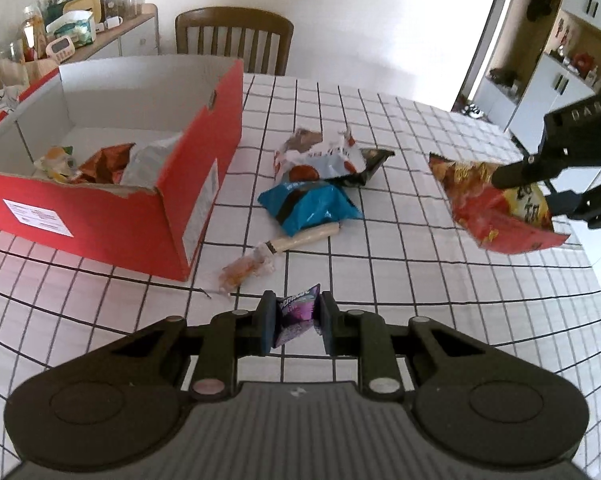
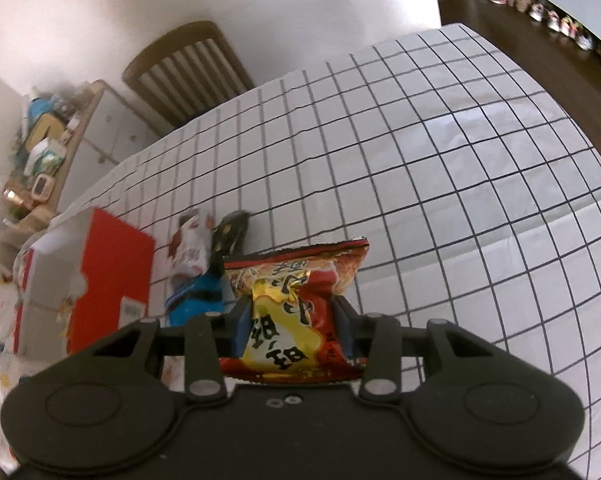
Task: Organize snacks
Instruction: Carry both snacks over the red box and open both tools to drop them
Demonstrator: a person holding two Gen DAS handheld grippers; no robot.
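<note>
My left gripper (image 1: 296, 320) is shut on a small purple packet (image 1: 298, 312), held just above the checked tablecloth (image 1: 400, 280). My right gripper (image 2: 296, 320) is shut on a red and yellow snack bag (image 2: 296, 300), lifted off the table. In the left wrist view that bag (image 1: 496, 208) hangs at the right from the right gripper (image 1: 540, 188). An open red box (image 1: 172, 184) at the left holds several snacks. Loose on the cloth lie a blue bag (image 1: 308, 208), a white and red bag (image 1: 320, 152), a black pack (image 1: 370, 164), a sausage stick (image 1: 300, 240) and a clear orange packet (image 1: 244, 270).
A wooden chair (image 1: 234, 36) stands at the table's far side. A cluttered sideboard (image 1: 60, 28) lines the wall behind the box. The table's right edge drops to a dark floor (image 2: 540, 40). The red box (image 2: 108, 276) sits left of the snack pile.
</note>
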